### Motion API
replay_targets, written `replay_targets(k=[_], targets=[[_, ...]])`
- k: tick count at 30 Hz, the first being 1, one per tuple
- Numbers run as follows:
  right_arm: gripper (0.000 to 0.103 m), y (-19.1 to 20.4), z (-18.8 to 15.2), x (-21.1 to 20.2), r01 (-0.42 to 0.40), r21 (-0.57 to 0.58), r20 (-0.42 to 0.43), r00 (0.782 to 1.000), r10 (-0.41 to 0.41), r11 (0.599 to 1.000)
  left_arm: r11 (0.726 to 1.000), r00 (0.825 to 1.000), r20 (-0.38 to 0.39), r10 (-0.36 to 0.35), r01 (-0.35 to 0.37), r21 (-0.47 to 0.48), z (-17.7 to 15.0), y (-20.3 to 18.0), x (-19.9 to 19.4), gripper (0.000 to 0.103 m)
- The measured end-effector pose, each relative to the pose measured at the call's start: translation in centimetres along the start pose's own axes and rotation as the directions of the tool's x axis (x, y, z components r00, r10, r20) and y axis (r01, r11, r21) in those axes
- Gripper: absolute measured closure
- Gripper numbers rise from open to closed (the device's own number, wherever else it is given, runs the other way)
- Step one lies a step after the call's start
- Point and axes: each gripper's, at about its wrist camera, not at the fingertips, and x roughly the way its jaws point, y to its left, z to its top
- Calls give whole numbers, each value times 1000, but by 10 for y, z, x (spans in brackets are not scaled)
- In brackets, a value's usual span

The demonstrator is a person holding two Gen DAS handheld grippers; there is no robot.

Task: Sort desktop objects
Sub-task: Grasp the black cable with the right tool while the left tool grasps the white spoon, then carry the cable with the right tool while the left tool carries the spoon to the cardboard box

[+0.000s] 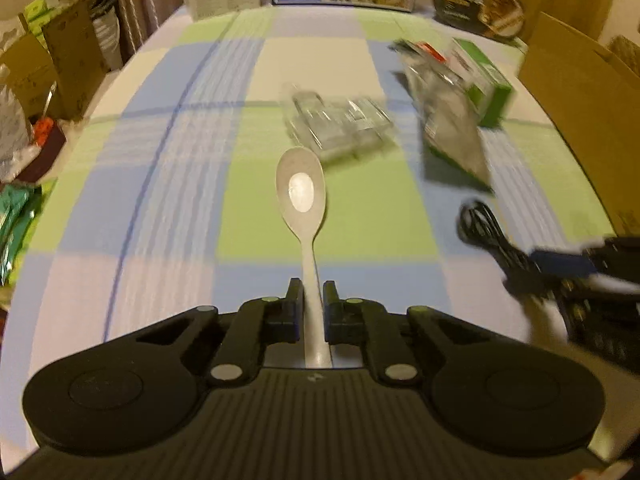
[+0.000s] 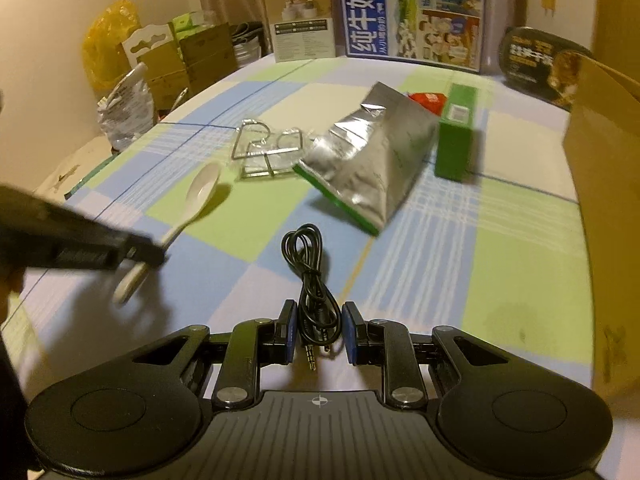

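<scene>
My left gripper [image 1: 313, 286] is shut on the handle of a white plastic spoon [image 1: 301, 190], whose bowl points away over the checked tablecloth; it also shows in the right wrist view [image 2: 202, 188], lifted at the left. My right gripper [image 2: 319, 308] is open, its blue-padded fingers on either side of a coiled black audio cable [image 2: 310, 276] lying on the cloth, with gaps on both sides. The cable shows in the left wrist view [image 1: 486, 228] at the right.
A silver foil bag [image 2: 370, 160], a green box [image 2: 456, 136], a red packet [image 2: 428, 100] and a wire stand [image 2: 266, 148] lie mid-table. A cardboard box [image 2: 604, 184] stands at the right. A milk carton box [image 2: 412, 12] and other packages line the far edge.
</scene>
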Motion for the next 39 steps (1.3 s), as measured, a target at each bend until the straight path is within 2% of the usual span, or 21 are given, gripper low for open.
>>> replay_targets(k=[5,7,8,9,10,13,14,21,32,35,39], targets=[[83,-3,-19,-24,21,37,-8,1000,-20,999,999,999,-21,-39,40,36,-33,-20,-24,94],[82,-3,-24,-31,37,41,1,999,-37,998,999,1000,-1,-31,31,43,-37,-24,-27,82],[82,-3,-26,-33,45,42,9,999,-45,998,999,1000,16,-24,23,43,-38,-25,-28,69],[82,-3,-27,-34,49,43,13,999,-49,998,999,999,37,-24,23,42,-37,-24,-28,65],[78,-3,-28,-35,55,44,21,998,-56,998,999,998,55,-20,18,40,-36,-23,-27,65],[57,-2,-28,-36,71,43,46,996,-73,997,999,994,112,14,-18,41,-28,-24,-22,65],[55,-3,-27,-35,69,43,49,996,-71,997,999,993,119,26,-31,40,-25,-24,-18,65],[55,-7,-23,-27,50,29,65,997,-52,998,998,984,172,38,-47,46,-13,-26,0,65],[55,-10,-23,-16,20,28,70,997,-22,999,997,977,205,53,-64,49,-10,-29,13,65],[55,-8,-22,-14,14,15,72,997,-15,1000,997,977,206,45,-57,52,-10,-29,13,74],[55,-7,-21,-13,10,1,70,998,-10,1000,997,978,203,45,-58,59,-10,-30,12,75]])
